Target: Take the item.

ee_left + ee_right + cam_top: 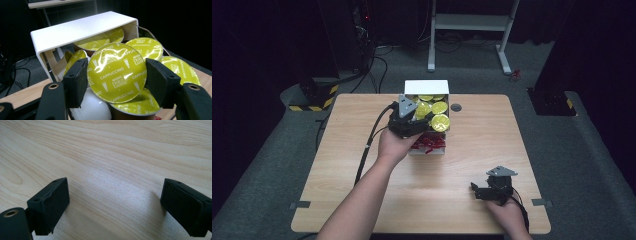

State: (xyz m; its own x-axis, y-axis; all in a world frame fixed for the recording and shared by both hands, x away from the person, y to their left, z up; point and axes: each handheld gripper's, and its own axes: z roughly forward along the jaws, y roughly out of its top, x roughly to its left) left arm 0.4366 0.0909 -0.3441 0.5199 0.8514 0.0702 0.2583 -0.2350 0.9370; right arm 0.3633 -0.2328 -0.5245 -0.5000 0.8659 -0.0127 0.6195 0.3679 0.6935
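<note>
A white box (427,87) stands at the far middle of the wooden table (482,150), lid up, holding several capsules with yellow foil tops (440,122). A person's left hand holds my left gripper (421,114) over the box. In the left gripper view, that gripper (116,78) is shut on one yellow "Cappuccino" capsule (116,67), a pad against each side of its rim. More capsules (146,47) lie behind it under the white lid (80,28). My right gripper (475,191) rests low near the front right of the table, jaws open (115,200) over bare wood.
The box front carries red print (428,145). A dark round grommet (456,107) sits in the table to the right of the box. The left gripper's black cable (367,145) trails toward the front left. A white desk frame (472,22) stands beyond the table.
</note>
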